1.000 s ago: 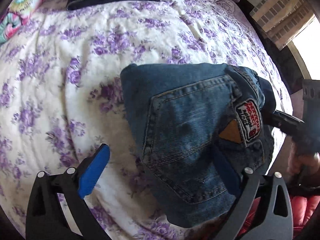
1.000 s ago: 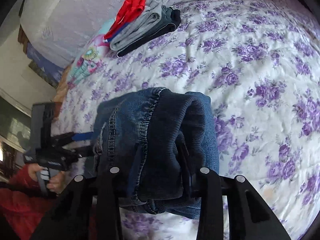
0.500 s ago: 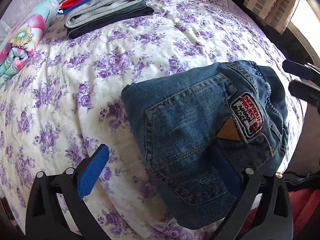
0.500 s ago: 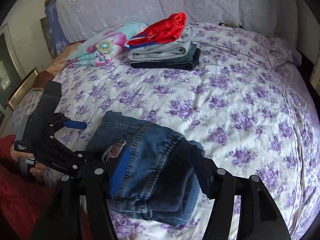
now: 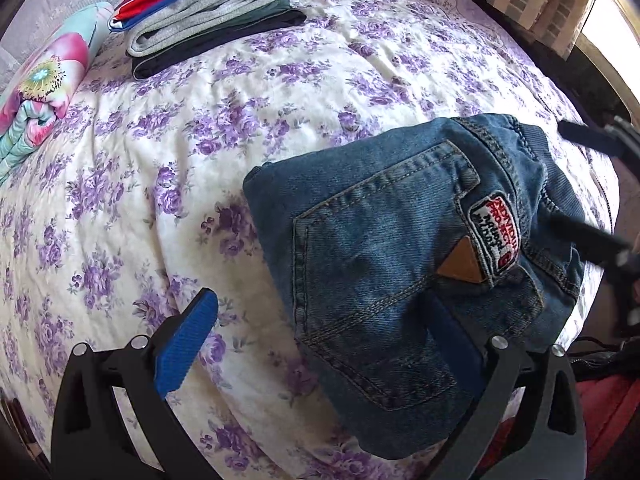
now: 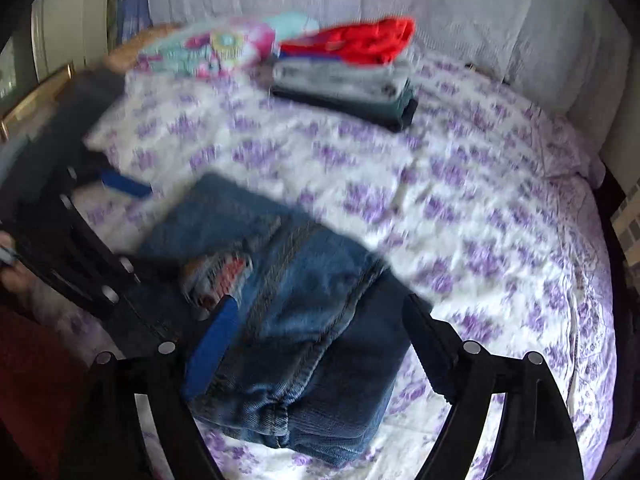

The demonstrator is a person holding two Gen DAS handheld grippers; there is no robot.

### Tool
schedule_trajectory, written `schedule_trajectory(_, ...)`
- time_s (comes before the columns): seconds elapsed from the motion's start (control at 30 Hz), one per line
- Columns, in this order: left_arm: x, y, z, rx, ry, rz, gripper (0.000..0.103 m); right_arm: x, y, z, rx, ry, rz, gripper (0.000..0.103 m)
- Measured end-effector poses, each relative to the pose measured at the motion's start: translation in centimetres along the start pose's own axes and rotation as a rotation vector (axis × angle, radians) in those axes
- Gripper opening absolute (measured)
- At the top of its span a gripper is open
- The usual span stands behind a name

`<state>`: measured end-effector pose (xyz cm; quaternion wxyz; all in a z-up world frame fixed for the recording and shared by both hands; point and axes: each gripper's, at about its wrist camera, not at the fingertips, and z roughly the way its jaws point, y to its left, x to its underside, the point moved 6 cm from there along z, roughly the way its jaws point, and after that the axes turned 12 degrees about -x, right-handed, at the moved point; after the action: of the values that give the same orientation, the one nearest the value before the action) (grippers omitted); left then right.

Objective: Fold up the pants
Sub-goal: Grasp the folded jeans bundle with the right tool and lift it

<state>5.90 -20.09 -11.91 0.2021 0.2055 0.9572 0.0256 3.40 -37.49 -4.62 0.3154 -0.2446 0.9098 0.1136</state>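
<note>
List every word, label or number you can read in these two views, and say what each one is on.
"PROJECT": red letters, partly legible, on the embroidered patch on the folded jeans, left wrist view.
The other lines on that patch: too small and warped to read with confidence.
Brown triangular tab beside the patch: no text visible.
Right wrist view: the same patch is motion-blurred and unreadable.
Nothing readable on the stacked clothes or the floral bedspread.

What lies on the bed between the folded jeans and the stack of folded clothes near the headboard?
Nothing: only bare floral bedspread separates the jeans from the clothes stack, clearest in the left wrist view.
</note>
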Motion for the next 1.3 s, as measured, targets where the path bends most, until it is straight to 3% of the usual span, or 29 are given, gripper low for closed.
schedule_trajectory(0.3,0.0,-0.1,0.0,-0.004,-0.001,0.004,0.099,-2.7,-0.1,1.3,-0.037,-0.042,0.032,0.084)
schedule_trajectory(0.37,0.0,0.0,0.0,-0.005,0.0,0.004,0.099,-2.5,0.5,2.3,-0.038,-0.017,0.006,0.084)
schedule_trajectory(0.47,0.0,0.0,0.1,-0.004,0.002,0.003,0.099,-1.0,0.5,5.6,-0.019,0.117,-0.004,0.086)
schedule_trajectory(0.6,0.0,0.0,0.3,-0.008,0.009,0.004,0.099,-0.9,0.2,6.9,-0.024,0.111,-0.012,0.091)
schedule_trajectory(0.73,0.0,0.0,0.3,0.0,0.012,-0.001,0.099,-1.2,0.5,6.4,-0.03,0.113,-0.009,0.091)
schedule_trajectory(0.87,0.1,0.1,0.3,0.008,0.014,-0.005,0.099,-1.1,1.0,3.0,-0.056,0.036,-0.003,0.09)
schedule_trajectory(0.93,0.1,0.2,0.3,0.017,0.016,-0.009,0.099,0.2,0.6,2.4,-0.04,0.067,-0.015,0.091)
schedule_trajectory(0.97,0.1,0.2,0.3,0.023,0.019,-0.012,0.099,1.4,0.1,3.1,-0.02,0.129,-0.011,0.092)
schedule_trajectory(1.0,0.1,0.3,0.4,0.033,0.023,-0.016,0.099,2.9,-0.5,4.1,-0.009,0.201,0.005,0.093)
schedule_trajectory(1.13,0.1,0.0,0.7,0.059,0.043,-0.021,0.099,5.0,-3.8,5.0,-0.167,0.168,0.368,0.099)
schedule_trajectory(1.23,0.1,0.2,0.8,0.071,0.048,-0.03,0.099,4.4,-4.3,3.5,-0.16,0.108,0.367,0.099)
schedule_trajectory(1.3,0.2,0.4,1.0,0.095,0.06,-0.048,0.099,4.6,-5.5,2.9,-0.218,0.077,0.429,0.099)
